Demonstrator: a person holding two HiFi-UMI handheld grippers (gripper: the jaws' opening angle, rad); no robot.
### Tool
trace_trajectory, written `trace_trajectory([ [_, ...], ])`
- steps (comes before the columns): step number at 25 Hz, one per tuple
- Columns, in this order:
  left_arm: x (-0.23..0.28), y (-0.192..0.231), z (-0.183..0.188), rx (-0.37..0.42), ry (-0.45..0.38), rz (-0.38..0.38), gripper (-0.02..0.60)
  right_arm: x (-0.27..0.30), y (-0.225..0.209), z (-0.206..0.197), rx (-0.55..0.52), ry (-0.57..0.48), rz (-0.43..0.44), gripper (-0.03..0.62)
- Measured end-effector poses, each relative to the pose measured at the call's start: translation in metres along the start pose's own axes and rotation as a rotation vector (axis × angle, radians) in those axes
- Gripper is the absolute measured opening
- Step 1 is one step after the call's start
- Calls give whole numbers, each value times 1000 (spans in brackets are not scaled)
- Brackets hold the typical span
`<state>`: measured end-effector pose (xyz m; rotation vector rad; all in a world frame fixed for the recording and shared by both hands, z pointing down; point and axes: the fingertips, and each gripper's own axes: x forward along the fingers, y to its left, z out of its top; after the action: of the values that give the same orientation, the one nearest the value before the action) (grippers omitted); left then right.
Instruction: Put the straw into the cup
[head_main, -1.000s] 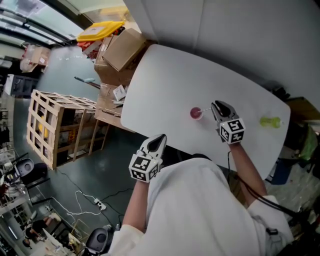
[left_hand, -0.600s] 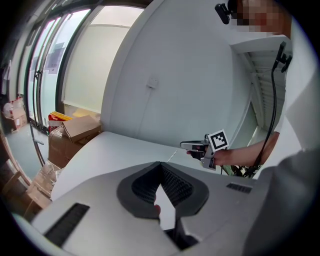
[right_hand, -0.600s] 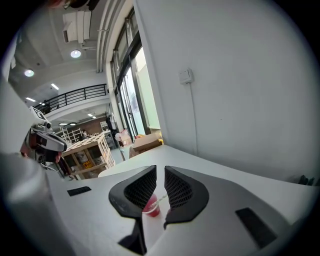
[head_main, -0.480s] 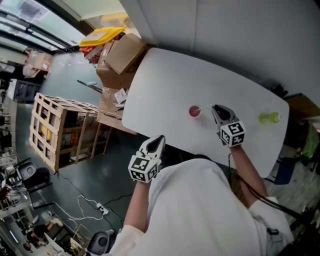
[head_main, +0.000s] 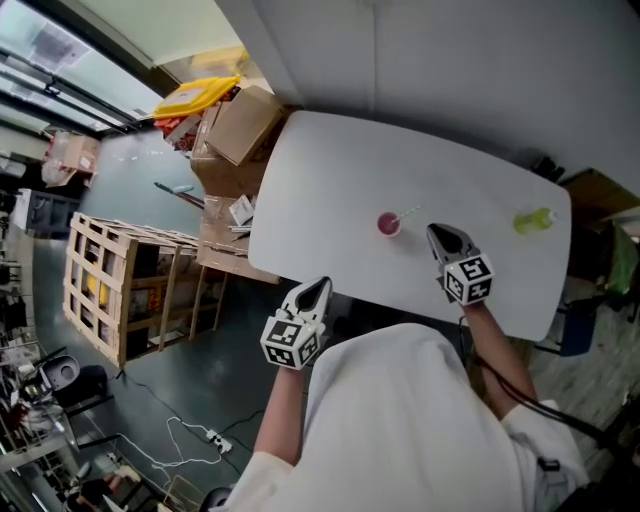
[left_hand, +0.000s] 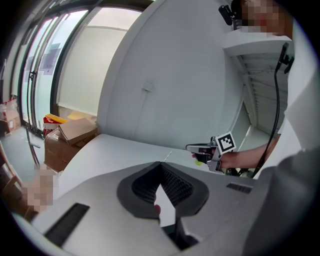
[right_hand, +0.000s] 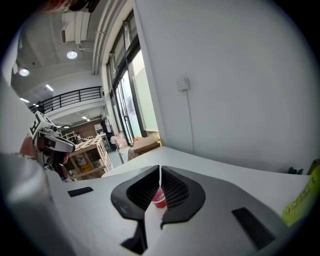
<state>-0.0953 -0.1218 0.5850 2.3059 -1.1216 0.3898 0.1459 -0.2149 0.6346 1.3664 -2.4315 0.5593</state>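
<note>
White table (head_main: 330, 180) — red cup (head_main: 389, 224) holds a straw (head_main: 408, 214).

**A workshop hall with storage clutter**

A white table (head_main: 330, 190) stands against a plain white wall (head_main: 450, 60) on a dark, bare floor (head_main: 130, 180). To its left lie cardboard boxes (head_main: 245, 120) and a slatted wooden crate (head_main: 125, 290). Loose cables (head_main: 185, 425) trail across the near floor. In the right gripper view, tall windows (right_hand: 127, 95) run along the wall and round ceiling lights (right_hand: 72, 54) sit high overhead. A railed upper gallery (right_hand: 70, 95) crosses the far end above more wooden racks (right_hand: 90, 150). The high ceiling, rough storage and open floor suggest an industrial workspace.
</note>
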Motion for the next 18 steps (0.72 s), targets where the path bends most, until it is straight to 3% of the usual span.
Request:
trace_trajectory([
  [18, -84, 19, -34, 43, 14, -100, 2, -96, 86, 1, 25, -78, -175, 35],
])
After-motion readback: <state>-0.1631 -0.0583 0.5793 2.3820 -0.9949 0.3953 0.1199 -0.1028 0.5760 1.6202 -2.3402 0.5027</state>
